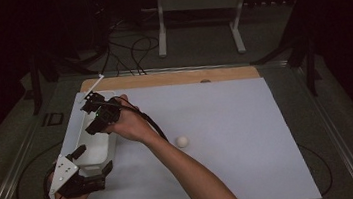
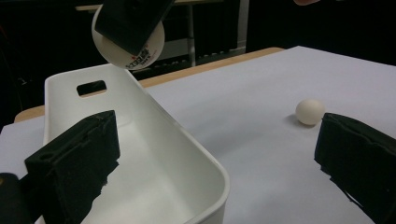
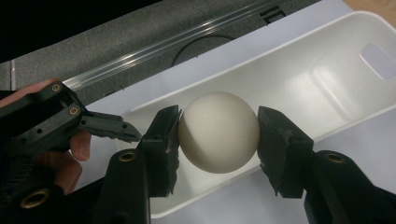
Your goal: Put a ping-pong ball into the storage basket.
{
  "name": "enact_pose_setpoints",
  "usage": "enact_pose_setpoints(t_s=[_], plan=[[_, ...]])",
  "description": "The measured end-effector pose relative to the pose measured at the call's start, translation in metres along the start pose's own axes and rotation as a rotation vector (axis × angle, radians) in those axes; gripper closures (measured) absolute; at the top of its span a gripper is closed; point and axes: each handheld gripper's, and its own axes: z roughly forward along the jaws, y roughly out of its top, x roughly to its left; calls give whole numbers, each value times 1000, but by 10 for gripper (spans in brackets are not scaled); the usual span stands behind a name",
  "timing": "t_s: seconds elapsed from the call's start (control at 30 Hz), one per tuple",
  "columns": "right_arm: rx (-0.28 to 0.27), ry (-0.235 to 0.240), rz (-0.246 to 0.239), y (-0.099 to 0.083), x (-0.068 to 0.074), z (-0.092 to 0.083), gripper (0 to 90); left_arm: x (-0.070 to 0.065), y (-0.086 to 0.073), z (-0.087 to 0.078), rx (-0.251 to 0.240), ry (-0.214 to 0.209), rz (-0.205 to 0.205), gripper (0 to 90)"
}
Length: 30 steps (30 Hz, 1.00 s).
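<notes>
My right gripper (image 3: 218,133) is shut on a white ball (image 3: 218,126), one pad on each side of it. It hangs over the far half of a white oblong bin (image 1: 95,146) at the table's left; the held ball (image 2: 148,52) sits above the bin's handle slot. My left gripper (image 1: 92,160) stands open at the bin's near end. One of its fingers (image 2: 74,163) is inside the bin, the other outside on the table, with the bin's wall (image 2: 187,137) between them untouched. A second white ball (image 1: 183,141) lies loose on the table.
The white tabletop (image 1: 229,138) has a wooden strip (image 1: 172,78) along its far edge. The loose ball (image 2: 309,111) lies to the right of the bin. Cables and a white stand (image 1: 199,11) are on the floor beyond the table. A metal rail (image 3: 163,44) runs along the table's left side.
</notes>
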Motion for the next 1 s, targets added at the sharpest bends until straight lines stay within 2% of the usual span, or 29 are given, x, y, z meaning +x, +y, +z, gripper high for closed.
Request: enact_pose_setpoints(t_s=[0.13,0.17,0.2,0.27,0.37,1.0], plan=[[-4,5,-6,1,2,0,476,0,0,0,0,-1,0,7],[-12,5,-3,1,2,0,416,0,0,0,3,-1,1,7],[-36,0,8,1,1,0,256,0,0,0,4,0,0,7],[-46,-13,11,2,1,-2,136,0,0,0,2,-2,1,7],[-57,-17,15,2,-1,-4,122,0,0,0,1,-1,1,7],[-36,-19,7,-4,-5,-10,120,0,0,1,4,-2,0,7]])
